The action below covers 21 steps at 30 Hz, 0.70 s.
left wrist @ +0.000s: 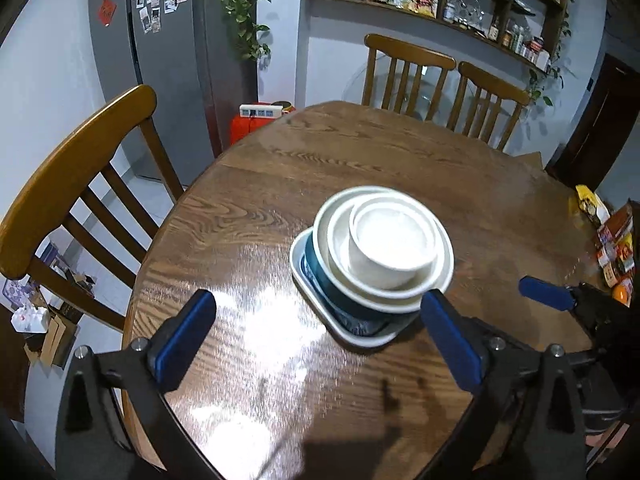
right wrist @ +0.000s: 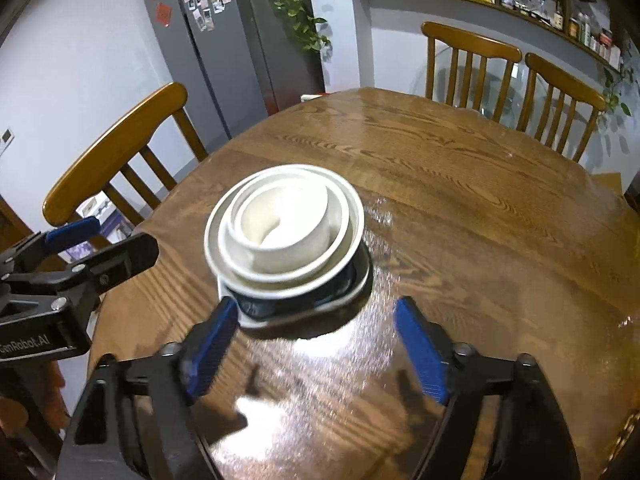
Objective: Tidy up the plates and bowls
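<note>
One stack of dishes stands on the round wooden table. At the bottom lies a white rectangular plate, with a dark teal bowl on it and three white bowls nested on top. My left gripper is open just in front of the stack, holding nothing; its right finger is beside the plate's near corner. My right gripper is also open and empty, just short of the stack, its left finger near the plate's edge. Each gripper shows at the side of the other's view.
Wooden chairs stand at the left and far side of the table. Snack packets lie at the table's right edge. A grey fridge and wall shelves are behind.
</note>
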{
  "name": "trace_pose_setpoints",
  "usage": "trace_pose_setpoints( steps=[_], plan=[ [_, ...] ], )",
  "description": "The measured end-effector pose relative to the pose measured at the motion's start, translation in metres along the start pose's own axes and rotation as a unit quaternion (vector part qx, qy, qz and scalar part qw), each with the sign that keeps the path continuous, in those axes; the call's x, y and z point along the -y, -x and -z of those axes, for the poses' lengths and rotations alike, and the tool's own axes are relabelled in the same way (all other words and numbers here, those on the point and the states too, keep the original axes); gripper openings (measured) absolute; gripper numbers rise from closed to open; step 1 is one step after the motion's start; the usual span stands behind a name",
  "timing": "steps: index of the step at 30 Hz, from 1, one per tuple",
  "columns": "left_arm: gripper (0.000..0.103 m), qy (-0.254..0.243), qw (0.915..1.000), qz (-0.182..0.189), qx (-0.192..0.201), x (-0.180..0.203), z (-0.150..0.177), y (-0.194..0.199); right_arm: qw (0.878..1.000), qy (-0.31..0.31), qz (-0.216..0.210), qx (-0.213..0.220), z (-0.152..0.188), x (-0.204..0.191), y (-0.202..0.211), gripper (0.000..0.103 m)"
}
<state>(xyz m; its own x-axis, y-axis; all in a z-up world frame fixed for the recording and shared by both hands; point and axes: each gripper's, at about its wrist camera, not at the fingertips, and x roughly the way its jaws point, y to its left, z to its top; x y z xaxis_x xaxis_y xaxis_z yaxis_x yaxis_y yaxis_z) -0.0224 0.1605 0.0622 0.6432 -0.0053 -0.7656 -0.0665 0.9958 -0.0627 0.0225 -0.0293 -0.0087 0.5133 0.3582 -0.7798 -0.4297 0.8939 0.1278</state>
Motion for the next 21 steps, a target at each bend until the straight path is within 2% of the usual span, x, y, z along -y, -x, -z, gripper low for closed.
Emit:
trace_pose_setpoints(
  steps=[3,10,14,21],
  plan=[
    [0.102,0.005,0.9998,0.008,-0.018,-0.002,0.008,-0.001,1.000,0.006,-0.002,0.008,0.008,-0.006,0.007,0.093],
    [0.102,-0.004,0.9999,-0.010,-0.013,0.006,0.019,0.010,1.000,0.030,0.000,0.005,0.024,-0.017,0.017,0.098],
    [0.102,-0.013,0.9992,-0.023,-0.028,0.010,0.026,0.011,1.000,0.021,-0.002,-0.007,0.031,-0.014,0.020,0.098],
    [0.102,-0.016,0.9995,-0.009,-0.024,0.012,0.044,0.016,1.000,0.025,0.000,0.006,0.045,-0.014,0.028,0.098]
  ],
)
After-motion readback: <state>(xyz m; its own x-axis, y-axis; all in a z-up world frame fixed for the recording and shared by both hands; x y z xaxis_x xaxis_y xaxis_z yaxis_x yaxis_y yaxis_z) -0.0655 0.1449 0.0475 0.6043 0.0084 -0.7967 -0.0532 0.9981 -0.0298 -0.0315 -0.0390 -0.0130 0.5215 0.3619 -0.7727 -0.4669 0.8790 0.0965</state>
